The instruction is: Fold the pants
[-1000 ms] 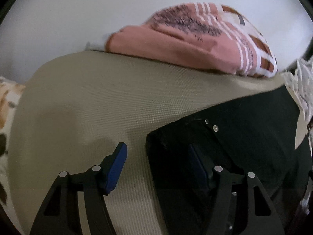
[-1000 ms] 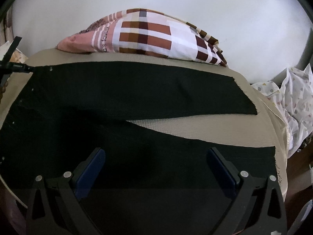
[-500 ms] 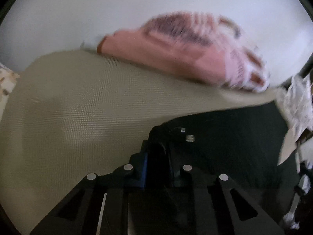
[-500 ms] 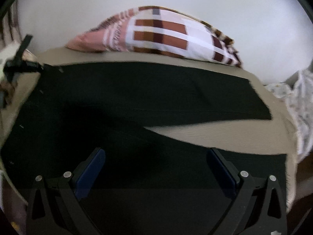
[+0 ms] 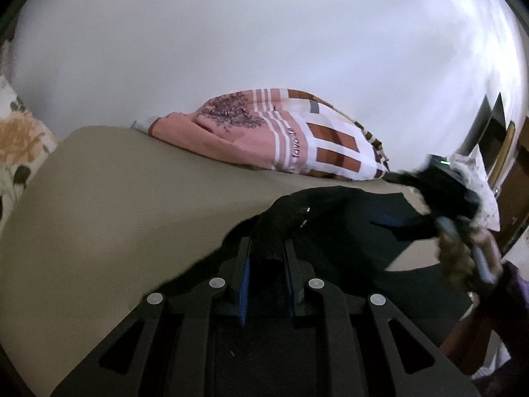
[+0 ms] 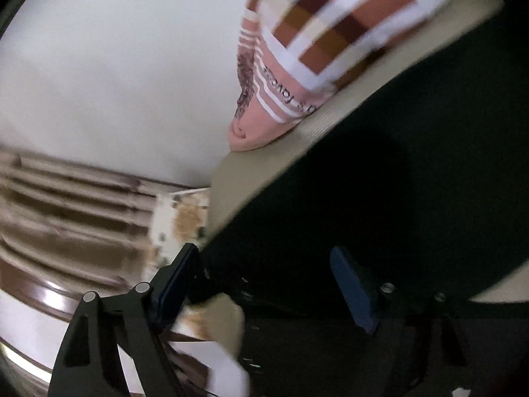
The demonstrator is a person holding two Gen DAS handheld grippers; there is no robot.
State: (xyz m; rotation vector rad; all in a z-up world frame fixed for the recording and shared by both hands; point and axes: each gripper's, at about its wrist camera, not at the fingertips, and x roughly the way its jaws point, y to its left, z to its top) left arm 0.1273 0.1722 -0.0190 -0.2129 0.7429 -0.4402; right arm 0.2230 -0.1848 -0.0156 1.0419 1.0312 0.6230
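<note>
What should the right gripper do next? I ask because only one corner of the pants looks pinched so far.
Probably shut the right gripper on the waistband edge of the black pants lying between its jaws, which have just been closing. The left gripper already pinches a raised fold above the beige mat; a second grip would let both lift together.

- The left wrist camera sits just behind its tongs (image 5: 266, 266), close over the beige bed (image 5: 109, 205), looking slightly down toward the far white wall (image 5: 264, 33).
- The right wrist camera is rolled sideways, equally close.
- Both views share the patterned pillow (image 5: 284, 135) (image 6: 317, 49), bed and wall.
</note>
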